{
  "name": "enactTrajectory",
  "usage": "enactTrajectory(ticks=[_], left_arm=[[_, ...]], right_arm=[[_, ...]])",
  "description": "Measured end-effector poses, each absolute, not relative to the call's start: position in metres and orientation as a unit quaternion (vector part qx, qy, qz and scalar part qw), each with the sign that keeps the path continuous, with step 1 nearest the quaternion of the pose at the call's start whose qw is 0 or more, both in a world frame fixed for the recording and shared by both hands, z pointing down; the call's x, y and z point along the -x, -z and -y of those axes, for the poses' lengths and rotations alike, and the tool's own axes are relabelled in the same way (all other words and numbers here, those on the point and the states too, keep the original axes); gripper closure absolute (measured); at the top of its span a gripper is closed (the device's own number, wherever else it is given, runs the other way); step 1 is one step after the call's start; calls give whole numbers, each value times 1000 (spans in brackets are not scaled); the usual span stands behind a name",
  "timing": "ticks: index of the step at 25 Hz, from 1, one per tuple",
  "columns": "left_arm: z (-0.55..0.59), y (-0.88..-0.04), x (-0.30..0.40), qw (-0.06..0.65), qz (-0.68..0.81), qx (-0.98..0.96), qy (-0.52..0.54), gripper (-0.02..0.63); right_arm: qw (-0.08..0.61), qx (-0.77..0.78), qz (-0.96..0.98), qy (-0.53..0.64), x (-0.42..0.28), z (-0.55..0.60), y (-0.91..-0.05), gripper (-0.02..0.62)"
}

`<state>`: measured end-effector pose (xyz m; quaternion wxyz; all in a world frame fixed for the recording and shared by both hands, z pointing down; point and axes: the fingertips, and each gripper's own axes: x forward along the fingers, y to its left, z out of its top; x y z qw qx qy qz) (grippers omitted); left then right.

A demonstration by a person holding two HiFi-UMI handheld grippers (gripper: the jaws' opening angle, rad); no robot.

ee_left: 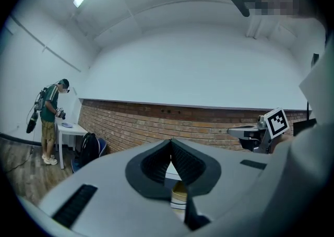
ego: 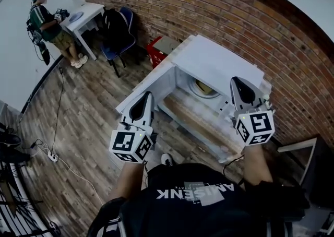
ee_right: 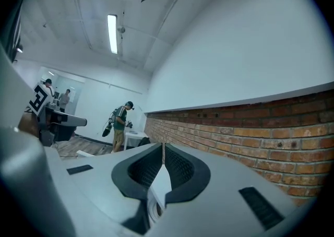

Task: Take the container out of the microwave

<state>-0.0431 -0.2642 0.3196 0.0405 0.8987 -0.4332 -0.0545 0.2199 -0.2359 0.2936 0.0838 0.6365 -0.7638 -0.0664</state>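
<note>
A white microwave [ego: 216, 63] stands against the brick wall with its door [ego: 151, 82] swung open to the left. Inside its cavity sits a round beige container [ego: 203, 89]. My left gripper [ego: 147, 95] hovers in front of the open door, jaws shut and empty. My right gripper [ego: 236, 79] is held level over the microwave's right front corner, also shut on nothing. In the left gripper view the jaw tips [ee_left: 170, 141] meet, and the container [ee_left: 180, 195] shows below them. The right gripper view shows closed tips [ee_right: 163, 145] pointing along the brick wall.
A brick wall [ego: 271, 48] runs behind the microwave. At the back left a person [ego: 49, 24] stands by a white table [ego: 91, 11]. A chair with a black backpack [ego: 116, 32] and a red box [ego: 156, 50] stand near it. Cables and a power strip [ego: 52, 155] lie on the wooden floor.
</note>
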Motion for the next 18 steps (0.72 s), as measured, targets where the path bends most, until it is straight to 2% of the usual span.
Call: enactTrajectory(ticks=[11,12,13,18], left_arm=[[321,-338,47,57,383,-921,39,592],[325,-340,47,58,378,-923,37,592],[329,-343,48,60,373,-925,36,592],[342,-360,52,71,348,-934,28,592]], right_arm=[[110,-665,736,53,-203,278,-316,543],[115,-664,737,52,-199,283,-319,512],[121,-663,737,50,-195,287,-323,444],[147,-667,730,40,-178,296,-349,430]])
